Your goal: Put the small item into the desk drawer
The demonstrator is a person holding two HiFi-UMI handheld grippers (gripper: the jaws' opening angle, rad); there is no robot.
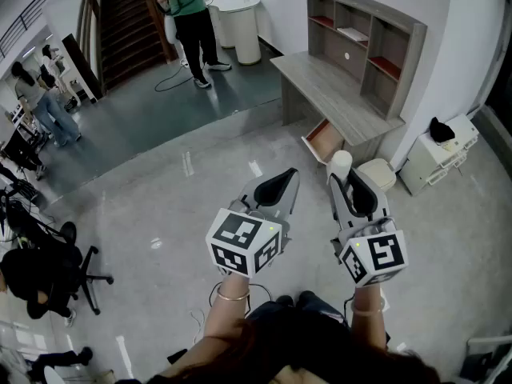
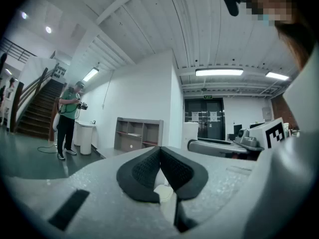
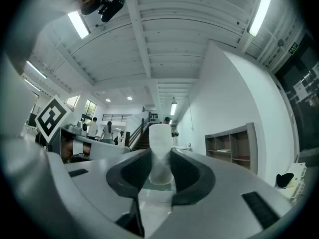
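Small item [image 3: 160, 136] clamped btwn right hand-held gripper [image 3: 160, 158] jaws; left hand-held gripper [image 2: 160, 151] jaws together, empty.

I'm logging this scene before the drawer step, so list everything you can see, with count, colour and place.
desk: one, grey wood with shelves, upper right by the wall
drawer: one, reddish inside, pulled open under the desktop
cylinder: one, white, upright in the right gripper
small cabinet: one, white, right of the desk
black object: one, on the cabinet
round table: one, white, far end
staircase: one, dark, upper left
office chair: one, black, lower left
left gripper: one, grey, fingers together, empty
right gripper: one, grey, fingers on the cylinder
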